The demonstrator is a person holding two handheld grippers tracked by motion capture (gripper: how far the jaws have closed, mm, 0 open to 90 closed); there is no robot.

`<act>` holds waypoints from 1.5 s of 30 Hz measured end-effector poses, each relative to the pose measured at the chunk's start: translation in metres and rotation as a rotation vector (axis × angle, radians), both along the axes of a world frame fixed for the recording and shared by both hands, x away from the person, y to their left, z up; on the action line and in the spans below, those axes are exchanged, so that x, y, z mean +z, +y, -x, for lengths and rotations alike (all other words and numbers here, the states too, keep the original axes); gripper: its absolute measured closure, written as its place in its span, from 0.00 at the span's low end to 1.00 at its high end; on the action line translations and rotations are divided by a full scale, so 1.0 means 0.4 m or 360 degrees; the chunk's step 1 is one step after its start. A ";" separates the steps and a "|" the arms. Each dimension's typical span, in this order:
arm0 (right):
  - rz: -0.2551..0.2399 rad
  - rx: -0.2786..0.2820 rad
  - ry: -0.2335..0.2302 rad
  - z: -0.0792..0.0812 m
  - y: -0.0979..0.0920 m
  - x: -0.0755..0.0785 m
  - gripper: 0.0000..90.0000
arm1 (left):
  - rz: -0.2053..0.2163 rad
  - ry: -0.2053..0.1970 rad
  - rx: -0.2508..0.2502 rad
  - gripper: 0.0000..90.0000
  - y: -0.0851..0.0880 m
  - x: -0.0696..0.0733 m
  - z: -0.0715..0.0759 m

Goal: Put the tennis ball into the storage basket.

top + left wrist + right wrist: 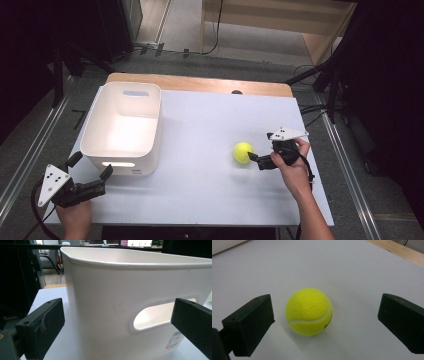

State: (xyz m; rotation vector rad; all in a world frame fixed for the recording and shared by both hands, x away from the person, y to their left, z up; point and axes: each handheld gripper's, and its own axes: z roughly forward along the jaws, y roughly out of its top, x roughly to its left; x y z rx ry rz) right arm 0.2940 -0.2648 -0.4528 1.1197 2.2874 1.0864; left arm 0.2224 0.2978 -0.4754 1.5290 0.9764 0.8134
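High view: the right tool (256, 156) lies low over the white worktop (210, 190), held in the person's right hand (292, 167), with a tennis ball (243, 152) just ahead of its tips. One black jaw reaches toward the ball's near side; the other is hard to make out from above, so I cannot tell from this angle whether either one touches the ball. The grey three-cornered plate (287, 133) sits on top of this tool.

Right gripper view: the right tool (325, 322) has its jaws spread wide, and the ball (309, 311) rests on the worktop (337, 267) between them, nearer the left jaw, with open space on both sides, so nothing is gripped.

The left tool (92, 169), in the high view, sits at the near left corner of the worktop, held by the left hand (75, 217), jaws parted. Just ahead of it stands a white bin (150, 125), upright.

Left gripper view: the left tool (117, 320) is spread apart and holds nothing. The bin (105, 297) stands just ahead between the two jaws, its handle slot (152, 316) toward the right jaw and a small printed label (175, 340) low on the wall beside that jaw
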 end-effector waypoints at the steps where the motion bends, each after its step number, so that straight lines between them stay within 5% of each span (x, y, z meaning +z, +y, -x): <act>1: 0.0000 0.0010 0.0001 -0.003 0.001 -0.002 0.00 | 0.0000 0.0000 0.0000 0.00 0.000 0.000 0.000; 28: 0.0120 0.0129 0.0247 -0.061 0.044 -0.035 0.00 | 0.0000 0.0000 -0.0002 0.00 0.000 0.000 0.000; 45: 0.0142 0.0122 0.0320 -0.087 0.062 -0.052 0.04 | -0.0001 0.0003 -0.0005 0.00 0.001 0.000 0.000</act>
